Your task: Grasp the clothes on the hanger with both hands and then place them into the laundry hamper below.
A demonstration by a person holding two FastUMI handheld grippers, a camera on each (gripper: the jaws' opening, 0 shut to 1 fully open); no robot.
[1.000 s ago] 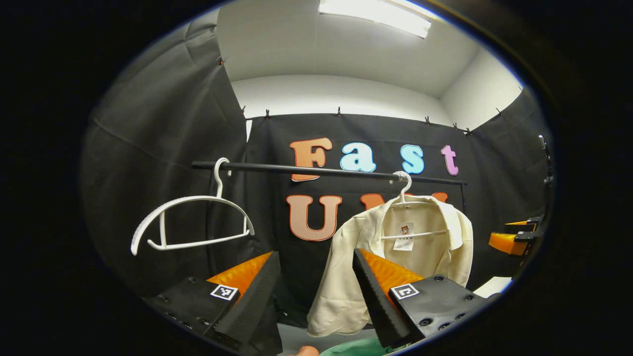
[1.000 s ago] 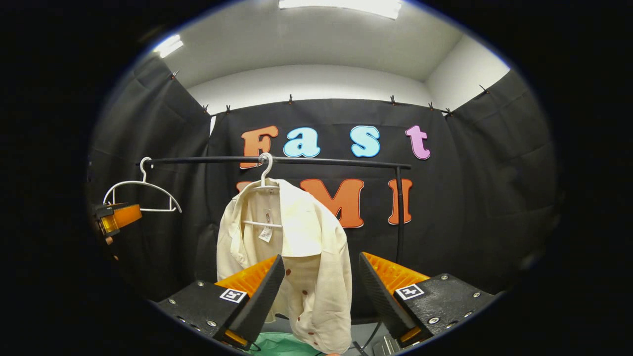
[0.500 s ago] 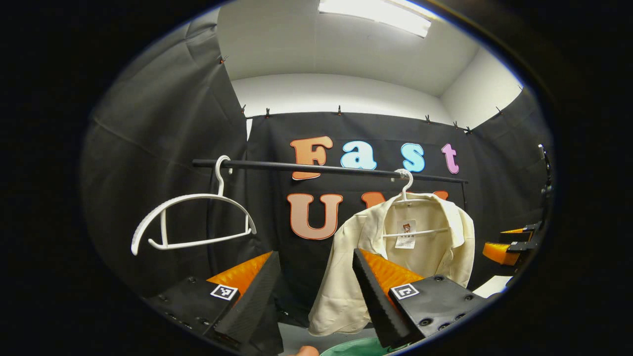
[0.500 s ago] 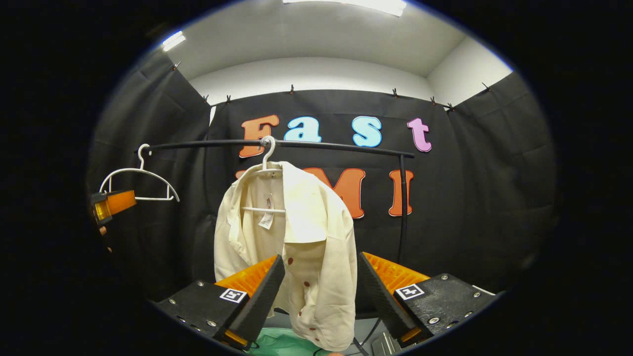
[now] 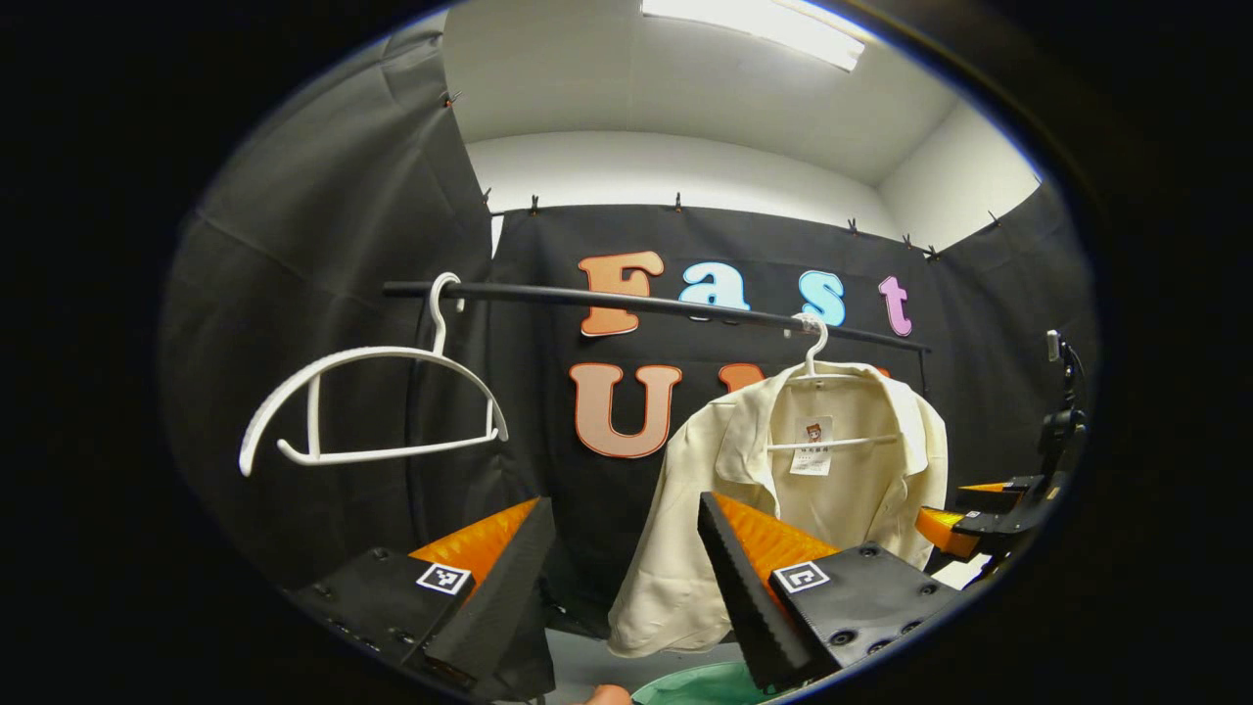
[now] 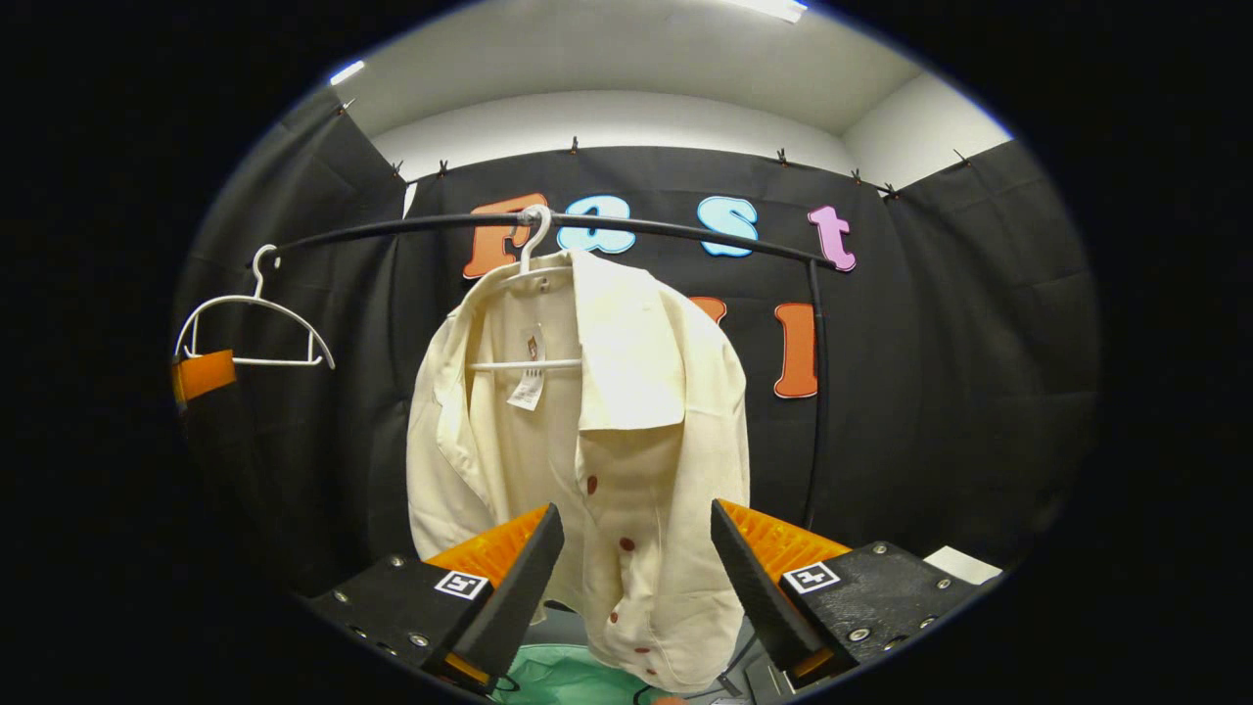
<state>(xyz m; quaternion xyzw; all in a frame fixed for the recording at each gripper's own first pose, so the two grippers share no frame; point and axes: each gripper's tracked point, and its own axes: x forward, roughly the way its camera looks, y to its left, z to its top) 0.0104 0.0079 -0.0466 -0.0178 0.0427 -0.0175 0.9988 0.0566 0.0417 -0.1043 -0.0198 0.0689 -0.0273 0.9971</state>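
Two grippers, both with fingers spread wide and nothing between them. Step in hand looks like the approach; no grasp made yet.

Cream shirt [image 6: 587,421] hangs on a white hanger [image 6: 529,294] hooked over the black rail [image 6: 685,233], front open, dark red buttons down the placket, tag visible inside the collar. Right gripper [image 6: 634,578] faces it almost head-on, the shirt's lower front showing in the gap between its fingers, but I judge it short of contact. Left gripper [image 5: 626,578] is off to the shirt's side: in the left gripper view the shirt [image 5: 783,490] sits right of centre, behind the near finger, with the right gripper [image 5: 964,514] just beside its far edge.

Green laundry hamper [image 6: 558,681] is below the shirt hem, just a sliver of rim at the bottom of both views [image 5: 695,685].

Empty white hanger [image 5: 372,411] hangs further along the same rail, well apart from the shirt. Not part of the job.

Next move, my read:
- left gripper swings toward the shirt's near shoulder or sleeve
- right gripper goes forward onto the opposite shoulder or front panel
- both pinch fabric only, not the hanger bar

Risk: loose open front, so a low pinch may drag the hanger along.
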